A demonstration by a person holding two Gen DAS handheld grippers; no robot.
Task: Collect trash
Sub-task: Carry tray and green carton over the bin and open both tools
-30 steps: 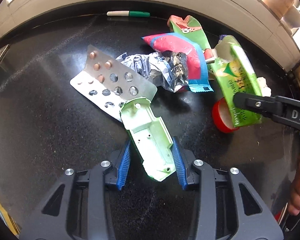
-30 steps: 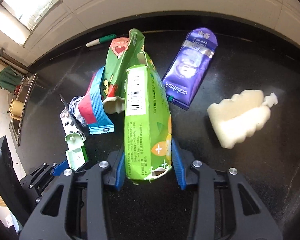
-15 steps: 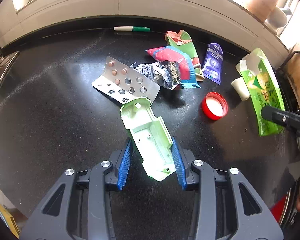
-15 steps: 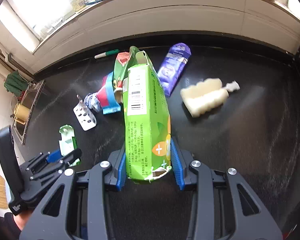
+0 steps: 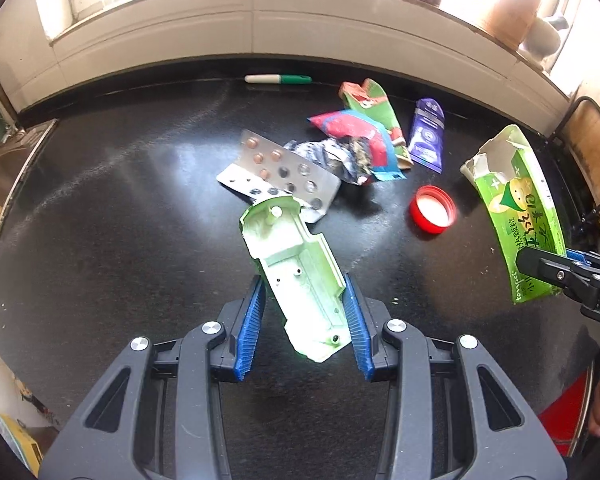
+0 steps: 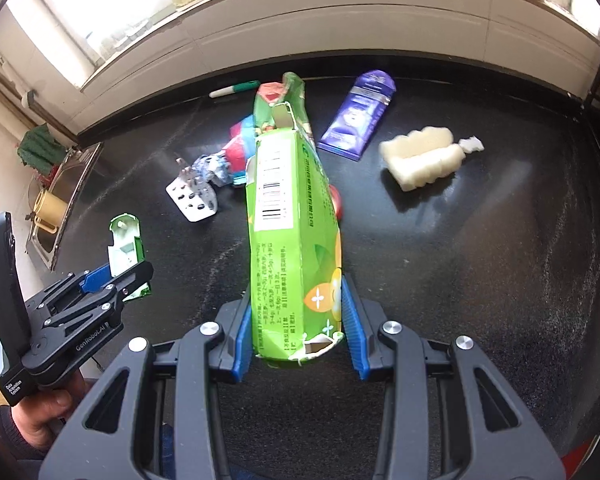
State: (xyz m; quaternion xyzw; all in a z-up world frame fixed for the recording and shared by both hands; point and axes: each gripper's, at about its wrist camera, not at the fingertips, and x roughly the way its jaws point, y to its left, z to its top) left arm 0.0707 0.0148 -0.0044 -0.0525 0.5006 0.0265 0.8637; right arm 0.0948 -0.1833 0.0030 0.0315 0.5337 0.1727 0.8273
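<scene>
My left gripper (image 5: 305,320) is shut on a pale green plastic shell (image 5: 298,276) and holds it above the black counter (image 5: 120,220); it also shows in the right wrist view (image 6: 125,242). My right gripper (image 6: 298,320) is shut on a torn green carton (image 6: 292,232), also lifted; it shows at the right of the left wrist view (image 5: 516,208). On the counter lie a blister pack (image 5: 280,172), crumpled foil (image 5: 332,156), a red-blue wrapper (image 5: 356,132), a green wrapper (image 5: 374,104), a purple wrapper (image 6: 358,114), a red cap (image 5: 433,209) and a white foam piece (image 6: 422,158).
A green-capped marker (image 5: 278,78) lies at the counter's back edge under a tiled wall and window sill. A sink (image 6: 60,208) with a yellow cup sits at the left. The left gripper's body (image 6: 72,312) is low at the left of the right wrist view.
Both grippers have lifted and drawn back from the pile with their items. The carton moved off to the right, uncovering the red cap and purple wrapper.
</scene>
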